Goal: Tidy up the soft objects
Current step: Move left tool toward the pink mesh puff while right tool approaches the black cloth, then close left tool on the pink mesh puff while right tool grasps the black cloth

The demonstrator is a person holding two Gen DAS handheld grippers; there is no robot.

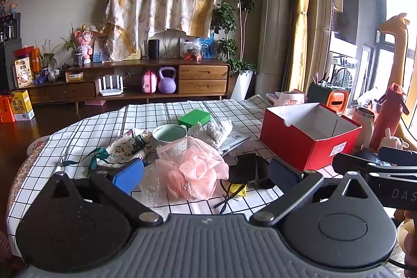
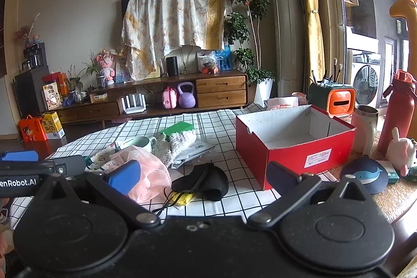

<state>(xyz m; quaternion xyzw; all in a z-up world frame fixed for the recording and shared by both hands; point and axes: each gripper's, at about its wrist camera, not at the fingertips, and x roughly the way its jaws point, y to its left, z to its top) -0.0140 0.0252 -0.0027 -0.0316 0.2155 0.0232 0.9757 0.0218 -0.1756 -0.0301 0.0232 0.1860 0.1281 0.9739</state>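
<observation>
On the checked tablecloth [image 1: 104, 132] lie a pink mesh bath pouf [image 1: 191, 166], a black face mask [image 1: 250, 170] over a yellow bit, a white fluffy cloth [image 1: 212, 132], a patterned drawstring pouch [image 1: 125, 150] and a green sponge [image 1: 194, 117]. My left gripper [image 1: 206, 173] is open, its fingers either side of the pouf and mask, holding nothing. My right gripper [image 2: 206, 175] is open and empty, with the black mask [image 2: 206, 180] between its fingers. An open red box [image 2: 294, 145] stands to the right; it also shows in the left wrist view [image 1: 307, 134].
A green mug [image 1: 168, 136] stands behind the pouf, with a plastic packet [image 1: 234, 140] under the fluffy cloth. At the right are a steel cup [image 2: 363, 128], a red bottle [image 2: 397, 108], an orange holder [image 2: 340, 100], a whale pouch [image 2: 366, 175] and a bunny toy [image 2: 400, 151].
</observation>
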